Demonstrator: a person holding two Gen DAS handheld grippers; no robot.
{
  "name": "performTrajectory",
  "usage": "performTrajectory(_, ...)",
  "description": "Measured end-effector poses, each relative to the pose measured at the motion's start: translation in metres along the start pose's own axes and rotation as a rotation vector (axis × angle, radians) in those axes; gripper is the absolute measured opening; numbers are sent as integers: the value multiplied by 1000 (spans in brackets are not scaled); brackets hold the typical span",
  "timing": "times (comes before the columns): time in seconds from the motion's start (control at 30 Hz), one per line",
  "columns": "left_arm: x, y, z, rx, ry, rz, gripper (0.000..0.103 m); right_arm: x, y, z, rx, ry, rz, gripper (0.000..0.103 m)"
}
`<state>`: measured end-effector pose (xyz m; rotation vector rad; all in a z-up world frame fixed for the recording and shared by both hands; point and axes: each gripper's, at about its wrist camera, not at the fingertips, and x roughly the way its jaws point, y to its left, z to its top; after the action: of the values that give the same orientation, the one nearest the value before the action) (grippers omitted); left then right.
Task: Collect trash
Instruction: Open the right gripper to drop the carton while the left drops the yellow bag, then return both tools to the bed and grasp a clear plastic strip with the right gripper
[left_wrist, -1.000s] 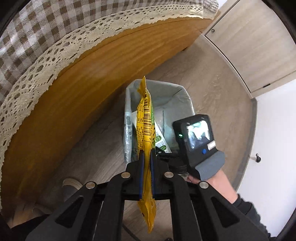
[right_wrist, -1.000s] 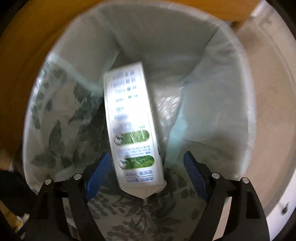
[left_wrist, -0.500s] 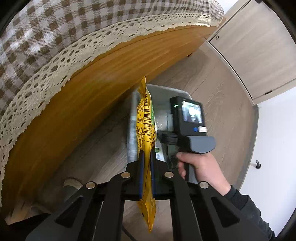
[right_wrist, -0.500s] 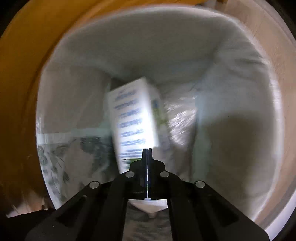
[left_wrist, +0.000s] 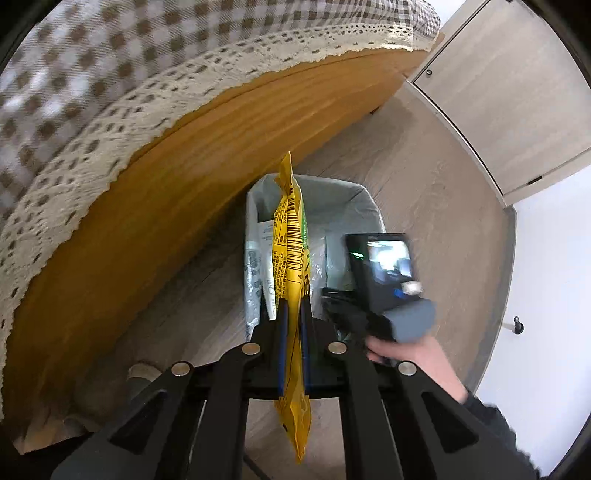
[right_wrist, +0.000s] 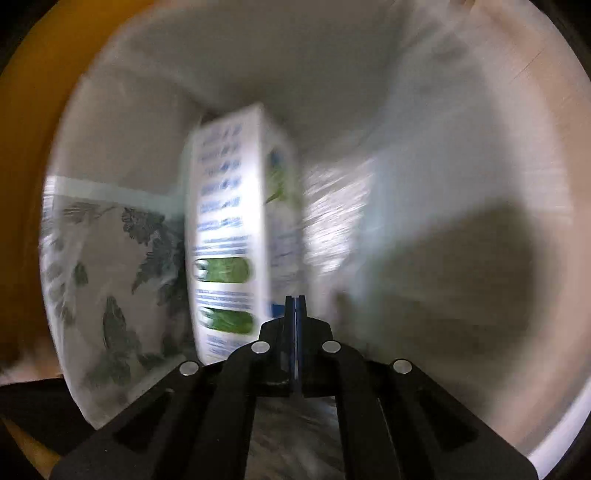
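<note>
Carton's in the bin (left_wrist: 364, 195), wrapper's waiting its turn

Right claw (right_wrist: 294, 306) clenched empty beside the dropped carton (right_wrist: 229, 240); left claw (left_wrist: 291, 314) pinches the yellow wrapper (left_wrist: 290, 236) over the bin.

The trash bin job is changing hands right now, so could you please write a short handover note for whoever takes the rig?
Left gripper: jaws shut on the flat yellow snack wrapper, held on edge above the grey lined trash bin on the wooden floor.
Right gripper: jaws shut and empty, over the bin's inside.
Done: the white carton with green labels lies in the bin, free of the jaws.
Left: bring the wrapper over the bin opening and release it.
</note>
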<state>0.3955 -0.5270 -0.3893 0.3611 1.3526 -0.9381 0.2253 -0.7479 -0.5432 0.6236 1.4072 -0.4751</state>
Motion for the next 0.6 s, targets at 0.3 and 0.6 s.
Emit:
performTrajectory(0.3, 81, -29, 40, -61, 128, -104, 26, -141, -26, -109, 174, -296, 138, 61)
performTrajectory(0.6, 84, 1, -4, -88, 190, -41, 73, -151, 0, -140, 135, -268, 67, 61)
